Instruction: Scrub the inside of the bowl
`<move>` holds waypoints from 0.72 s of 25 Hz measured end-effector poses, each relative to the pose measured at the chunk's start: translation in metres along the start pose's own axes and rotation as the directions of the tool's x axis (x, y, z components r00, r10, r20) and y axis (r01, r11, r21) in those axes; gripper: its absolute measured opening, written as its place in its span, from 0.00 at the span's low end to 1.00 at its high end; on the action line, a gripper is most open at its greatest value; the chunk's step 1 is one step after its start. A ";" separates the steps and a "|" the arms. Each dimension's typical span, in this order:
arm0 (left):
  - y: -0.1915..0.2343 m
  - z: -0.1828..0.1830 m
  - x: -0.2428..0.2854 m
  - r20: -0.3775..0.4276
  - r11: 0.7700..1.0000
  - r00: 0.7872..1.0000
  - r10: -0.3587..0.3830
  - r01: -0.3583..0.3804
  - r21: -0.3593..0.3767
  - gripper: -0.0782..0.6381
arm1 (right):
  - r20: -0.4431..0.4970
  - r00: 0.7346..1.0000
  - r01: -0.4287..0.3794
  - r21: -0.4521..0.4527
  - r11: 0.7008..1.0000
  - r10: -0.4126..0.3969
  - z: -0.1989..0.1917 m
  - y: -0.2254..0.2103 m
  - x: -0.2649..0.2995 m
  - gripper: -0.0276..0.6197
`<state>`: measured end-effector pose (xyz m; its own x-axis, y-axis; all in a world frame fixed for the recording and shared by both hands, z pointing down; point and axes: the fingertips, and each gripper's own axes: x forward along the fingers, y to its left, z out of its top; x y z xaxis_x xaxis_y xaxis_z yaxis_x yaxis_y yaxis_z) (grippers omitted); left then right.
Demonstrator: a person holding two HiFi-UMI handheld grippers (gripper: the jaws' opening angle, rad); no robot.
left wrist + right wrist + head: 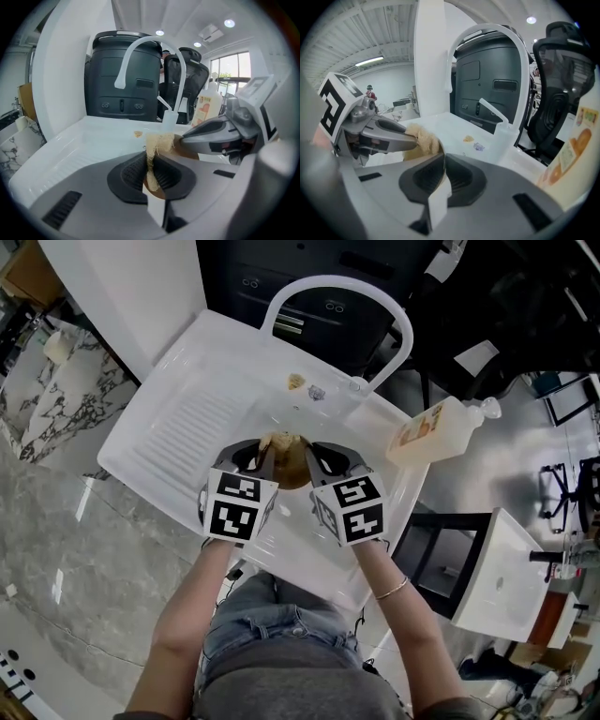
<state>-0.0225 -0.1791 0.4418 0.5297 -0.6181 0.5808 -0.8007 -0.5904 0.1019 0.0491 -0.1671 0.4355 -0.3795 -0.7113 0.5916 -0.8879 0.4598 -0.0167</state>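
A white sink point(183, 427) with a ribbed drainboard on its left carries an arched white faucet point(333, 280) at its far edge. Near the faucet's base lie a tan scrap point(296, 382) and a bluish scrap point(317, 392). A bottle point(441, 427) of pale liquid with an orange label stands at the sink's right rim. Behind the sink are a dark cabinet point(124, 79) and a black chair point(560, 93). The floor point(56, 521) is grey marble.
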 end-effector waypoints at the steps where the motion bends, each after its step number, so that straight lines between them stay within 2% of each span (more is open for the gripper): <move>1: 0.003 0.001 -0.001 0.006 1.000 1.000 0.005 -0.005 -0.013 0.16 | -0.001 1.000 -0.001 0.006 1.000 0.001 -0.001 0.000 0.000 0.08; 8: 0.017 0.006 -0.018 0.044 0.996 0.998 0.041 -0.037 -0.078 0.16 | 0.010 1.000 0.011 0.015 1.000 -0.011 0.002 0.002 0.002 0.08; 12: 0.032 0.002 -0.032 0.058 0.990 0.994 0.091 -0.085 -0.110 0.16 | 0.008 0.999 0.038 0.013 0.999 -0.038 0.001 -0.003 0.003 0.08; 15: 0.043 0.000 -0.047 0.081 0.981 0.989 0.125 -0.111 -0.162 0.16 | 0.014 0.999 0.046 0.023 0.999 -0.046 0.002 -0.004 0.004 0.08; 18: 0.034 0.005 -0.059 0.124 0.971 0.987 0.106 -0.076 -0.226 0.16 | 0.032 0.998 0.057 0.025 0.998 -0.058 0.005 -0.004 0.006 0.08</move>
<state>-0.0795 -0.1649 0.4072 0.4727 -0.7366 0.4837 -0.8809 -0.4093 0.2376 0.0490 -0.1757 0.4348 -0.3354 -0.7535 0.5654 -0.9143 0.4050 -0.0026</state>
